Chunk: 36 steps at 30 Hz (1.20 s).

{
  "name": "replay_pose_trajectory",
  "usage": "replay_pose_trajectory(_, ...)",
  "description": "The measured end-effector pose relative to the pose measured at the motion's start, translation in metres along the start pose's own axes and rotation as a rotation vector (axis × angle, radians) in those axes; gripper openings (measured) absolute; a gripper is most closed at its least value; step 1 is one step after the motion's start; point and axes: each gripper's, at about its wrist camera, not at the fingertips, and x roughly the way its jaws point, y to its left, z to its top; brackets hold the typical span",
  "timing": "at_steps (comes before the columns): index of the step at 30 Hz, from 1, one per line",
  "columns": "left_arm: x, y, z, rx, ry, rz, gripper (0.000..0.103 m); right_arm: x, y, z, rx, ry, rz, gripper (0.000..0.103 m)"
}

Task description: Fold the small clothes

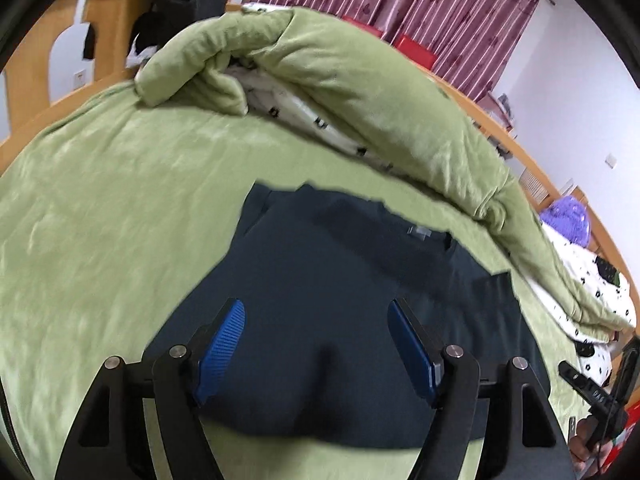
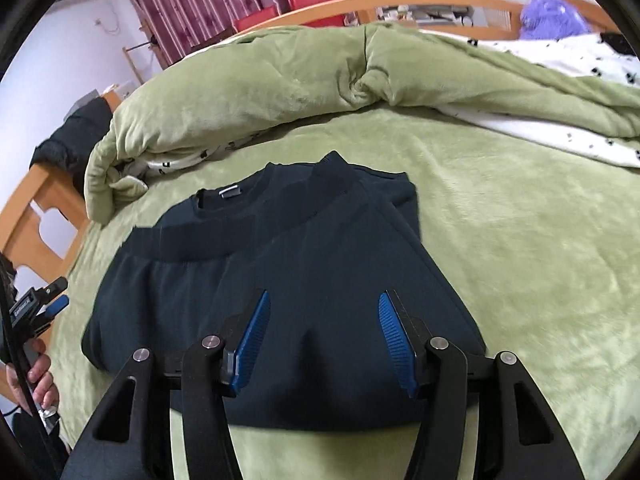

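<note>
Black jacket (image 2: 72,136) only in right view

A dark navy sweatshirt (image 2: 280,280) lay folded on the soft green bed cover. Its round neck with a small grey tag (image 2: 229,192) was at the far end, and the bottom part had been folded up over the body, so a wide ribbed band ran across just below the neck. The near edge was a smooth, rounded fold with a little bump in the middle, and one folded corner stuck out at the far right side, as the right wrist view showed.
</note>
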Motion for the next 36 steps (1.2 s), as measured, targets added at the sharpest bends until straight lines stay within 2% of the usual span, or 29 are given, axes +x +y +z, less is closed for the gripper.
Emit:
replay_pose_trajectory(3,-0.01,0.007,-0.018,0.0,0.016,0.014,0.072,-0.01,-0.004,-0.02,0.003,0.011,-0.007,0.056)
replay_pose_trajectory(11,-0.036,0.011,-0.05,0.084,-0.021,0.066,0.072,-0.021,-0.006,-0.06,0.03,0.025,-0.014,0.056)
replay_pose_trajectory(23,-0.043,0.019,-0.08,0.143,-0.026,0.104,0.072,-0.025,0.0,-0.081,-0.031,0.016,-0.05,0.056)
replay_pose_trajectory(30,-0.025,0.041,-0.091,0.067,0.019,-0.02,0.072,-0.013,-0.014,-0.084,0.031,0.039,-0.023,0.057)
replay_pose_trajectory(34,-0.002,0.051,-0.096,0.012,0.062,-0.06,0.072,0.0,-0.02,-0.086,0.051,0.033,-0.024,0.066)
replay_pose_trajectory(36,0.011,0.059,-0.097,-0.035,0.092,-0.083,0.072,0.011,-0.024,-0.088,0.068,0.05,-0.023,0.067)
